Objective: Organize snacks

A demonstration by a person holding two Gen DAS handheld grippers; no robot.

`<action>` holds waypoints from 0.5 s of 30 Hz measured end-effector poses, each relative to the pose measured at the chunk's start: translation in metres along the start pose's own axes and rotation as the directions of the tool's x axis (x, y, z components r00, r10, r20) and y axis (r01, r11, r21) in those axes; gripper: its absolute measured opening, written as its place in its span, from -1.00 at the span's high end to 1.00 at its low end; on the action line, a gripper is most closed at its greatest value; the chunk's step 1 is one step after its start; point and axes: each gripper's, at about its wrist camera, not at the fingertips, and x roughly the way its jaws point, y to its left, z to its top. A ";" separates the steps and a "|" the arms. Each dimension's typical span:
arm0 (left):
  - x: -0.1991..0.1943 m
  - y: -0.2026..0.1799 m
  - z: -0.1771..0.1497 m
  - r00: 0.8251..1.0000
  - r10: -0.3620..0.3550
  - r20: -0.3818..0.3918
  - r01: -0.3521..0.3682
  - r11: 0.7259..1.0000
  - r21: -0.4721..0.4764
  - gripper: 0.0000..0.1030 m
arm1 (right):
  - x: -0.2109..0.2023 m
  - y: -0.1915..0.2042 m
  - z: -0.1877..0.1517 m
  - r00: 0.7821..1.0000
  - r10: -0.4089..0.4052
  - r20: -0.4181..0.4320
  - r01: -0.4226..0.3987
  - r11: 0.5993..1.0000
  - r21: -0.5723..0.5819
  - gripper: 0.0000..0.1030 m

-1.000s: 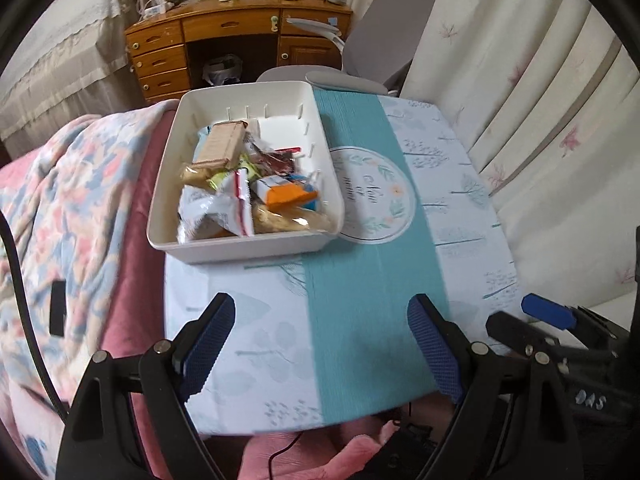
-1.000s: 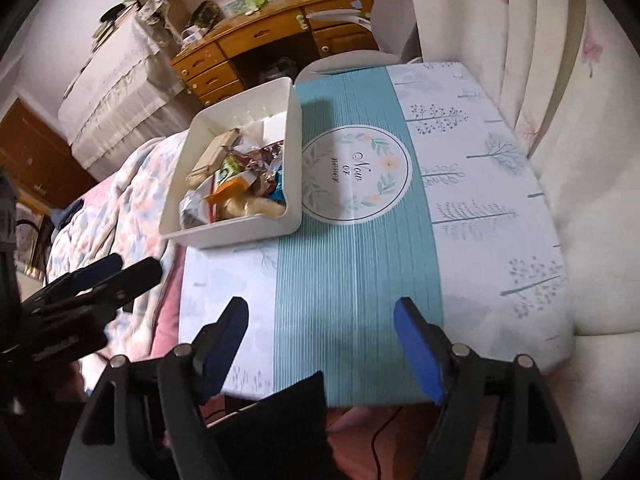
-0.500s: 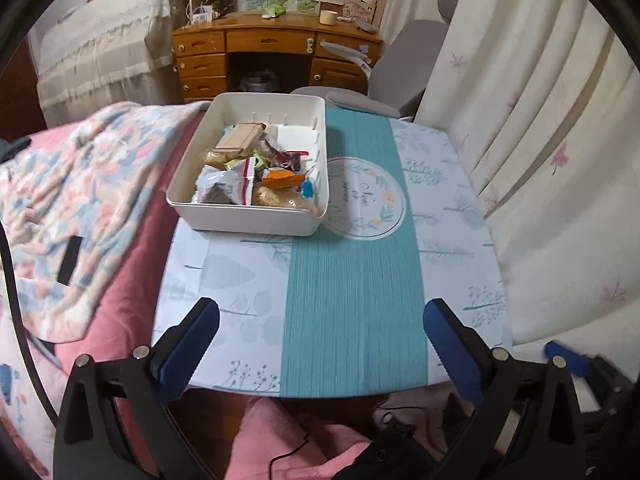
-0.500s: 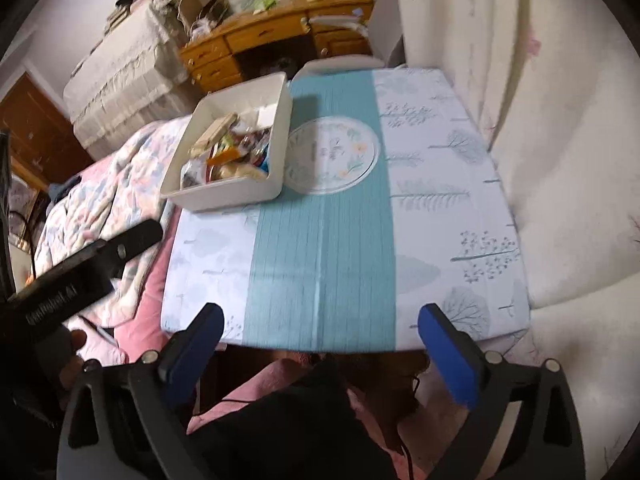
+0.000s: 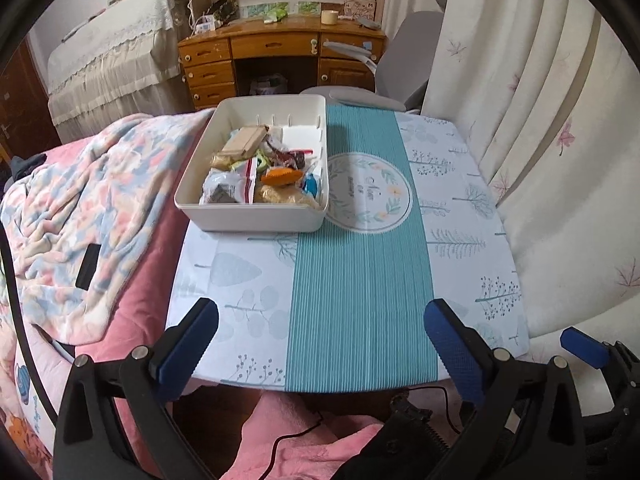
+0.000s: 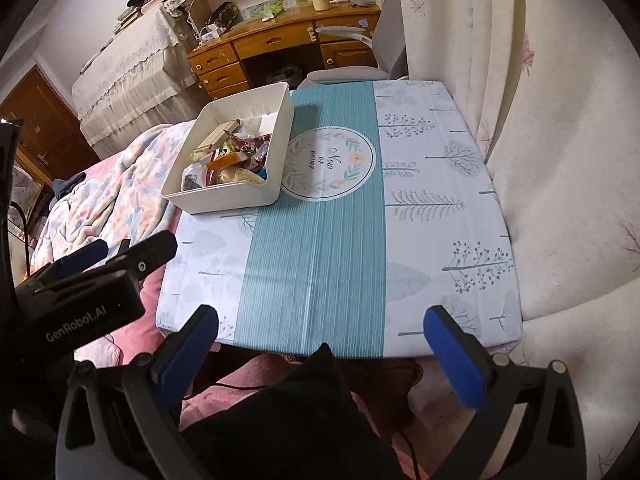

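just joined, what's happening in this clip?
A person holds two blue-padded grippers above the near edge of a small table with a teal-and-white printed cloth. The left gripper and right gripper have just been opening; both jaws stand wide with nothing between them. The wrapped snacks all sit in a white rectangular plastic bin at the table's far left. No loose snacks show on the cloth.

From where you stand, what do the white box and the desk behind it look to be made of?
The box looks like matte white plastic: smooth moulded walls, rounded corners. The desk looks like varnished wood: orange-brown and glossy, with visible drawer fronts.
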 end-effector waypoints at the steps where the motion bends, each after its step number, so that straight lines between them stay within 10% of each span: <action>1: 0.000 -0.001 0.001 1.000 0.006 0.008 -0.006 1.000 0.010 -0.99 | 0.001 0.000 0.002 1.000 0.001 0.008 -0.001 1.000 0.001 -1.00; 15: 0.008 -0.004 0.006 1.000 0.012 0.015 -0.013 1.000 0.019 -0.99 | 0.013 -0.010 0.009 1.000 -0.012 -0.006 0.012 1.000 0.020 -1.00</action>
